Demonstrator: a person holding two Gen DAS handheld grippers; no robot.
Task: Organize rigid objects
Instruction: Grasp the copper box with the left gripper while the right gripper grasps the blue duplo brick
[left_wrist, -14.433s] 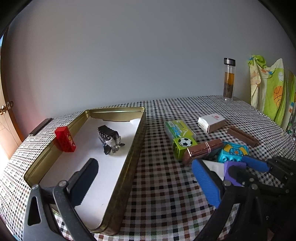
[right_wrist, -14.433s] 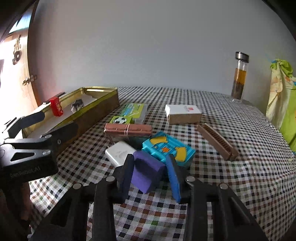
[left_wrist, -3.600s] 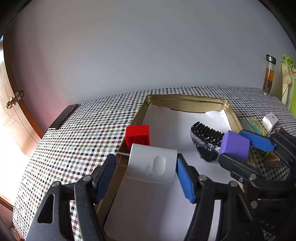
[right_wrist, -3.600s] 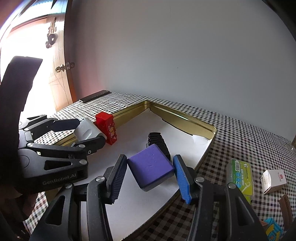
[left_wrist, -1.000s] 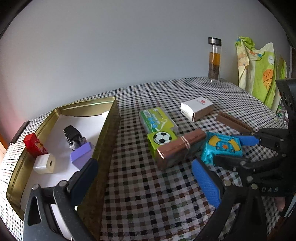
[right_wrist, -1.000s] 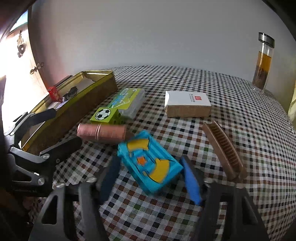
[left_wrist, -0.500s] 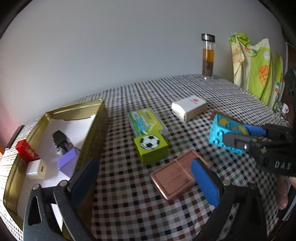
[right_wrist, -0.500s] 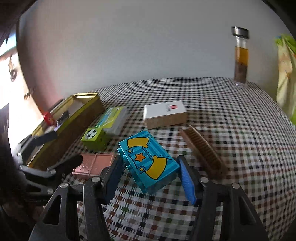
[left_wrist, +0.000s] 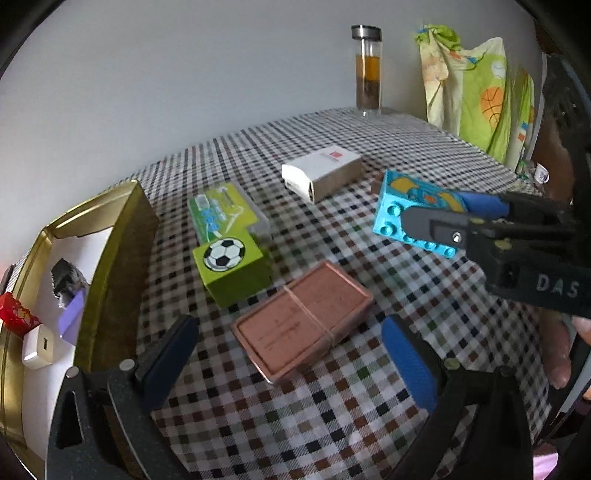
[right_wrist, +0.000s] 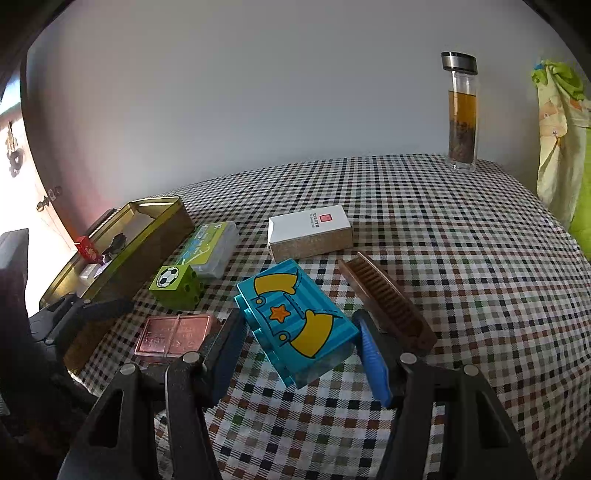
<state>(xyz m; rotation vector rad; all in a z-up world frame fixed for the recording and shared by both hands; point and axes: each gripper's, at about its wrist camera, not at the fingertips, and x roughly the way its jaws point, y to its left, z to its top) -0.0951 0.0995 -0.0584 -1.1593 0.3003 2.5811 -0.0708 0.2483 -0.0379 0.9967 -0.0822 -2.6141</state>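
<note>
The right gripper (right_wrist: 299, 347) has its jaws clamped on the blue toy brick (right_wrist: 297, 325), which a second ago lay flat on the counter (right_wrist: 461, 258) and now hangs tilted above the checked cloth, lifted clear. The left gripper (left_wrist: 288, 354) has its jaws wide apart and holds nothing; they straddle the copper-coloured flat case (left_wrist: 303, 319), bound with a rubber band, which lies flat between them on the counter, untouched. That case leaned against the brick a second ago and has dropped flat since the brick left.

I judge that the brick is bound for the gold tin tray (left_wrist: 110, 236) at the left, and the copper case is the left hand's next pick.

In the tray lie four things: one red block (left_wrist: 14, 314), one white charger plug (left_wrist: 37, 347), one purple block (left_wrist: 72, 314) and one dark hair clip (left_wrist: 64, 277). The plug and purple block were put there within the last few seconds.

On the counter outside it, five things remain: the copper case, one green football brick (left_wrist: 231, 269), one green-labelled clear box (left_wrist: 225, 212), one white carton (left_wrist: 321, 171) and one brown comb (right_wrist: 388, 304). One glass bottle (right_wrist: 461, 110) of amber liquid stands at the far edge, well apart.
</note>
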